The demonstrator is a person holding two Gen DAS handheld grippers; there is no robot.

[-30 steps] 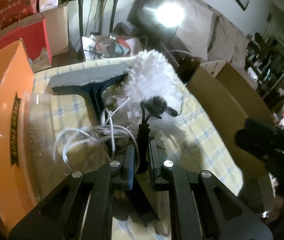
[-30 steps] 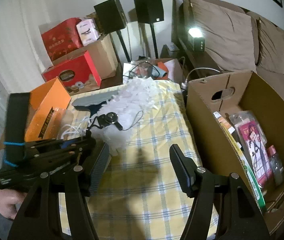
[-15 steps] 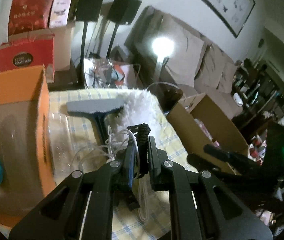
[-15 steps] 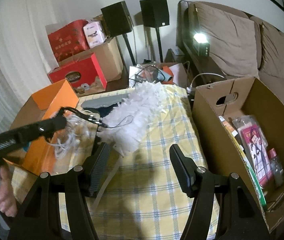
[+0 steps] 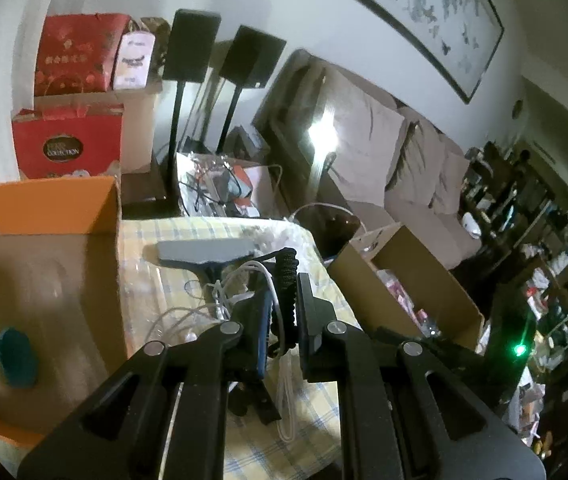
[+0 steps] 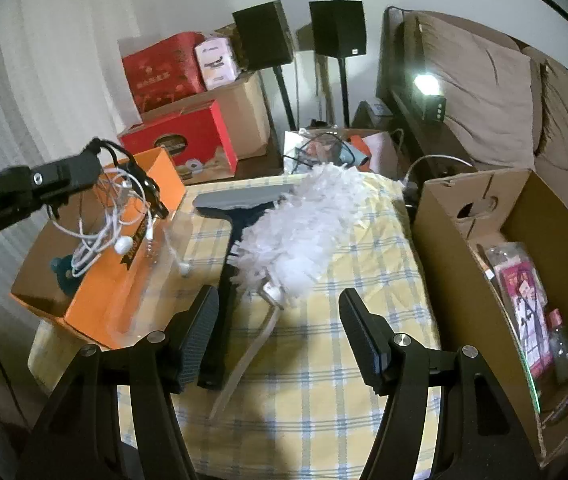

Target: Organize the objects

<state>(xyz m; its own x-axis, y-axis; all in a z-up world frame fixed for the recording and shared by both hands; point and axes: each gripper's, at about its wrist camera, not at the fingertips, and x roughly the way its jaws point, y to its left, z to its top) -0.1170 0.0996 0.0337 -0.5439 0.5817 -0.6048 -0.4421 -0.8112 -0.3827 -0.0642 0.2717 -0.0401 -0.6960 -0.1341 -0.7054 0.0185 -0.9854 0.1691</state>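
My left gripper (image 5: 284, 300) is shut on a black cord with a tangle of white earphone cables (image 5: 284, 336) caught in it. In the right wrist view the left gripper (image 6: 95, 160) holds the dangling white earphones (image 6: 103, 232) in the air above the open orange box (image 6: 95, 276). My right gripper (image 6: 279, 328) is open and empty, low over the checked tablecloth (image 6: 324, 380). A white fluffy duster (image 6: 304, 224) and a grey squeegee (image 6: 243, 200) lie on the table ahead of it.
A large cardboard box (image 6: 524, 280) holding packets stands right of the table. A teal object (image 5: 11, 356) lies inside the orange box (image 5: 43, 208). Red boxes (image 6: 179, 136), two black speakers (image 6: 263, 32) on stands and a sofa (image 6: 484, 80) are behind.
My left gripper has lifted the cord and earphones off the table, up and left over the orange box. The right gripper has stayed about where it was, open.
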